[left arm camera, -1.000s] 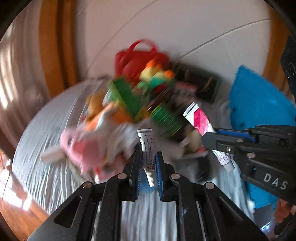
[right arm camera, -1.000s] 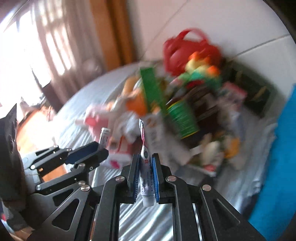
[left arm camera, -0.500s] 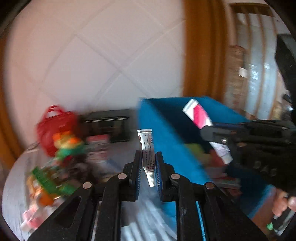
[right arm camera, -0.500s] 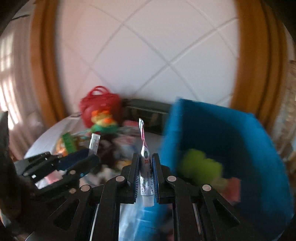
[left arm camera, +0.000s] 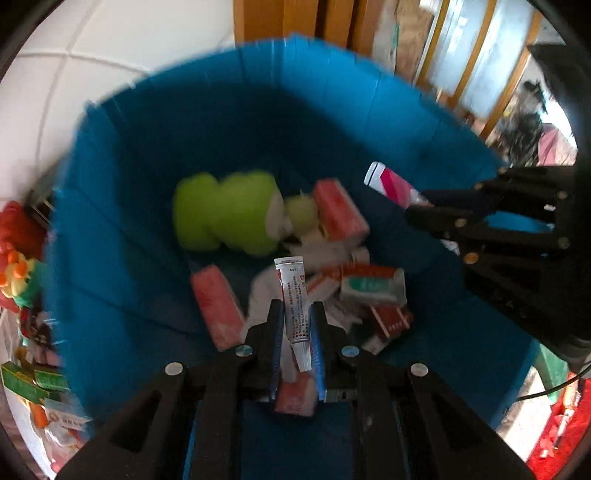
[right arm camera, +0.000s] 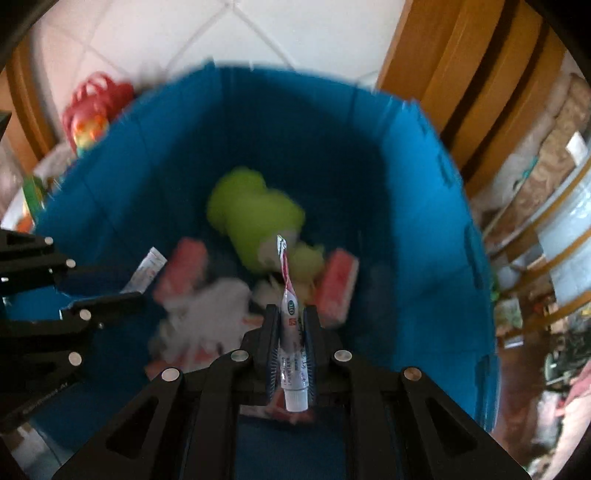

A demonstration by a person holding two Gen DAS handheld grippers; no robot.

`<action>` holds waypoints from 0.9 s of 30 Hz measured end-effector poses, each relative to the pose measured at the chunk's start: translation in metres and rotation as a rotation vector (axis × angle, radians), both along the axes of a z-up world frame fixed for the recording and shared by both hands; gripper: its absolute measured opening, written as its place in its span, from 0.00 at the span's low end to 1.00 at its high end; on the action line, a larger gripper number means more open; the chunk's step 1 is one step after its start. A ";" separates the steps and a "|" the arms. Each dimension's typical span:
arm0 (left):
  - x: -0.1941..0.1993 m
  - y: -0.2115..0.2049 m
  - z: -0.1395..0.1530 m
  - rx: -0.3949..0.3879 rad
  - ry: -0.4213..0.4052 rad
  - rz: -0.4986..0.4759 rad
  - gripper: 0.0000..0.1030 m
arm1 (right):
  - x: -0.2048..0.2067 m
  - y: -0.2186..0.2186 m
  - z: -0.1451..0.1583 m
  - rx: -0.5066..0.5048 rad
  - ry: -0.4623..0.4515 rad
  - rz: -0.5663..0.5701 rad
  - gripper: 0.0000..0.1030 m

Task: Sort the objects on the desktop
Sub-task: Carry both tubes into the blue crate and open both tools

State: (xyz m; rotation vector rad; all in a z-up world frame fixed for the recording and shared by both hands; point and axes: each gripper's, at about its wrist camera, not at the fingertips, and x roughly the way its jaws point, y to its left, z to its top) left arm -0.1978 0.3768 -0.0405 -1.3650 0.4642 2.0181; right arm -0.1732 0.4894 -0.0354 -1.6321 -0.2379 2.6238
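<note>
The left gripper point(left arm camera: 297, 325) pinches a small white tube point(left arm camera: 294, 310) between its jaws, cap end pointing back at the camera. The right gripper point(right arm camera: 290, 332) squeezes a pink and white tube point(right arm camera: 290, 332) the same way — its flat crimped end sticks up in front. Both hang over the open top of a big blue bin point(left arm camera: 122, 206). Down inside the bin lie a green plush toy point(left arm camera: 229, 214), a few red and pink boxes point(left arm camera: 338, 214) and some white packs, all a bit blurry. These things sit right under the two tubes. To the left of the bin, outside it, a red bag point(right arm camera: 94, 98) and a bright toy point(left arm camera: 14, 273) stand by the white tiled wall point(right arm camera: 258, 33) — wooden trim point(right arm camera: 461, 74) runs up behind the bin.
</note>
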 end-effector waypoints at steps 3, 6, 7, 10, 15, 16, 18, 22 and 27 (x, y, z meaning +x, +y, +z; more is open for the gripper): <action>-0.001 0.014 -0.014 -0.053 -0.030 -0.002 0.14 | -0.008 0.011 -0.020 -0.006 -0.081 0.024 0.13; -0.003 0.023 -0.018 -0.062 -0.043 -0.006 0.14 | -0.016 0.017 -0.033 -0.010 -0.132 0.039 0.13; -0.004 0.024 -0.017 -0.065 -0.035 -0.010 0.14 | -0.019 0.017 -0.036 -0.011 -0.141 0.042 0.13; -0.004 0.027 -0.015 -0.074 0.010 -0.008 0.14 | -0.019 0.028 -0.039 -0.017 -0.153 0.042 0.13; -0.009 0.028 -0.011 -0.066 0.051 0.018 0.14 | -0.025 0.034 -0.038 -0.020 -0.142 0.027 0.13; -0.010 0.028 -0.012 -0.069 0.054 0.025 0.14 | -0.026 0.035 -0.036 -0.016 -0.139 0.023 0.13; -0.012 0.028 -0.012 -0.083 0.065 0.035 0.14 | -0.028 0.035 -0.034 -0.010 -0.127 0.017 0.13; -0.012 0.028 -0.011 -0.110 0.095 0.040 0.36 | -0.030 0.038 -0.030 -0.008 -0.112 0.002 0.24; -0.008 0.023 -0.004 -0.093 0.137 0.052 0.68 | -0.026 0.041 -0.023 0.004 -0.095 -0.016 0.64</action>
